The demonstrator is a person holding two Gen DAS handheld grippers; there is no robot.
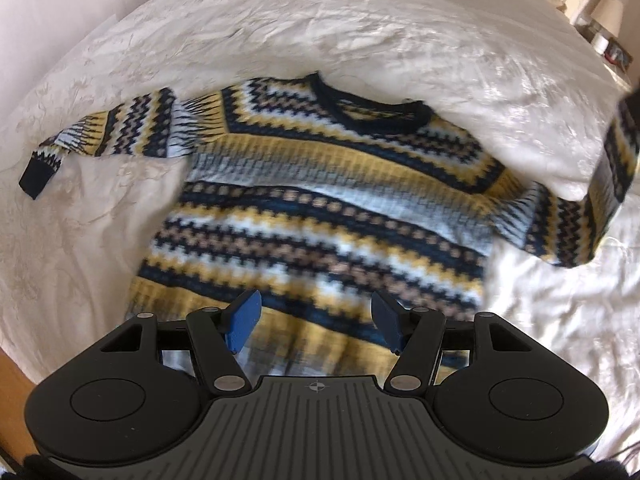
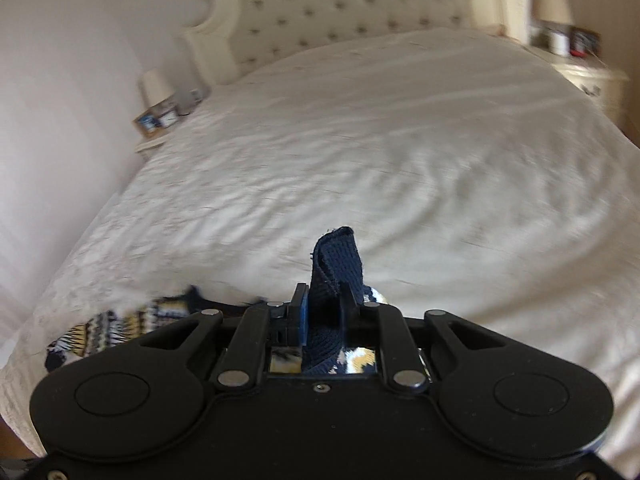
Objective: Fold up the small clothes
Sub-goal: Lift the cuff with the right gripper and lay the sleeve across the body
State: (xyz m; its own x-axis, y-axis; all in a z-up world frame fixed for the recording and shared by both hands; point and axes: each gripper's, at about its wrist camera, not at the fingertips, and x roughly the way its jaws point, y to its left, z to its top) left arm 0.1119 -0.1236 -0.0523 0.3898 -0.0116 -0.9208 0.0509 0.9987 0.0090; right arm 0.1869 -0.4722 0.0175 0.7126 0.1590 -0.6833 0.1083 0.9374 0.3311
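Two views | left claw (image 1: 316,322) released above sweater (image 1: 320,200) | right claw (image 2: 324,304) clenched on navy cuff (image 2: 334,256); headboard (image 2: 352,8) here only

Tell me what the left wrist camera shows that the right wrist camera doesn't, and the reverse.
Only the left wrist view shows the sweater spread across the bed, its neckline away from the camera, one sleeve lying flat and the other sleeve lifted off the cover. It also shows the left gripper, open above the hem, holding nothing.

Only the right wrist view shows the right gripper shut on the navy cuff, and the tufted headboard.

Both show the white bedspread and part of the patterned knit.
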